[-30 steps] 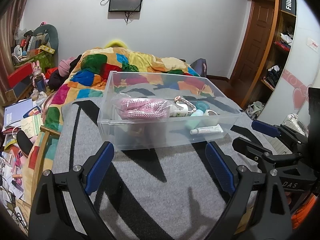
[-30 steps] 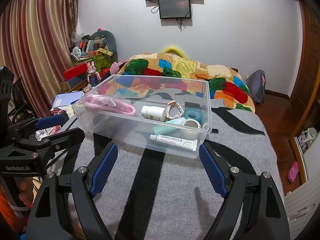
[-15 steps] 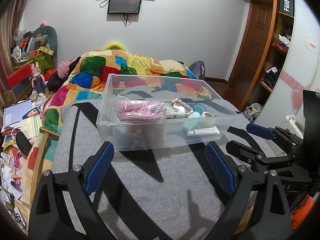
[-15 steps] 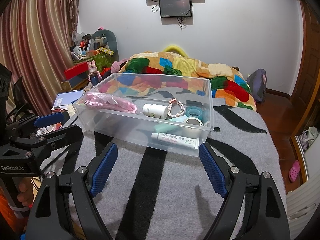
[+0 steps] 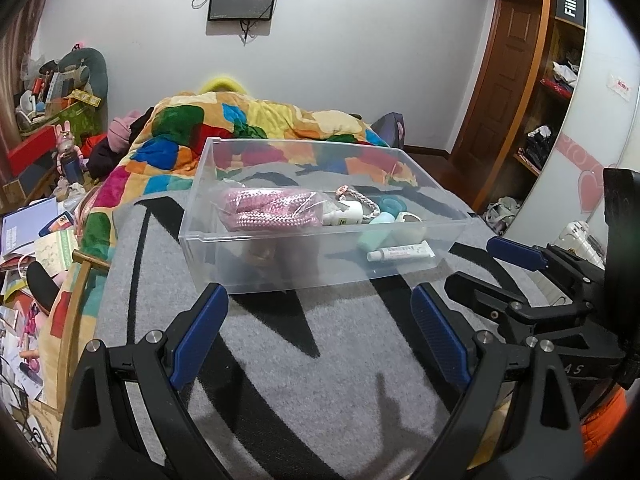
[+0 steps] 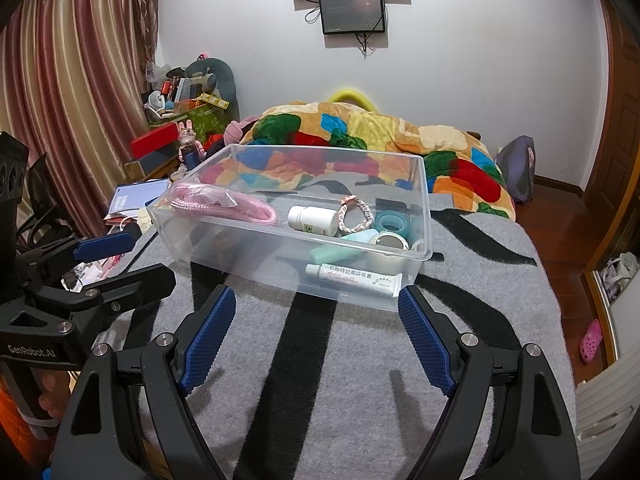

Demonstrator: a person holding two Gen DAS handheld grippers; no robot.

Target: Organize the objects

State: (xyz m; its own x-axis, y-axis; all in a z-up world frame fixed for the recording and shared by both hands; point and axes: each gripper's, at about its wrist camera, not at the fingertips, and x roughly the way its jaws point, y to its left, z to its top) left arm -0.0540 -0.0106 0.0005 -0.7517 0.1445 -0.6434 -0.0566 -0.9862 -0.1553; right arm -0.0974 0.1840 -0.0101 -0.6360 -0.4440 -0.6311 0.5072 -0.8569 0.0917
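Observation:
A clear plastic bin [image 5: 280, 268] [image 6: 248, 256] stands on the grey and black blanket [image 5: 320, 380] [image 6: 352, 380]. In it lie a bagged pink rope [image 5: 268, 214] [image 6: 224, 204], a white bottle [image 6: 312, 220], a braided bracelet [image 6: 356, 216], a teal tape roll [image 6: 394, 226], a mint tube [image 6: 340, 252] and a white ointment tube [image 5: 400, 253] [image 6: 354, 278]. My left gripper [image 5: 320, 332] is open and empty, just short of the bin's near wall. My right gripper [image 6: 312, 340] is open and empty near the bin's near right corner. Each gripper shows in the other's view.
A colourful quilt [image 6: 360, 136] is heaped behind the bin. Clutter, papers and boxes [image 5: 36, 232] fill the floor left of the bed. A wooden door and shelves [image 5: 532, 92] stand on the right. Screens [image 6: 352, 4] hang on the far wall.
Both grippers have drawn back slightly and the bin sits a little farther away in both views. Both stay open and empty.

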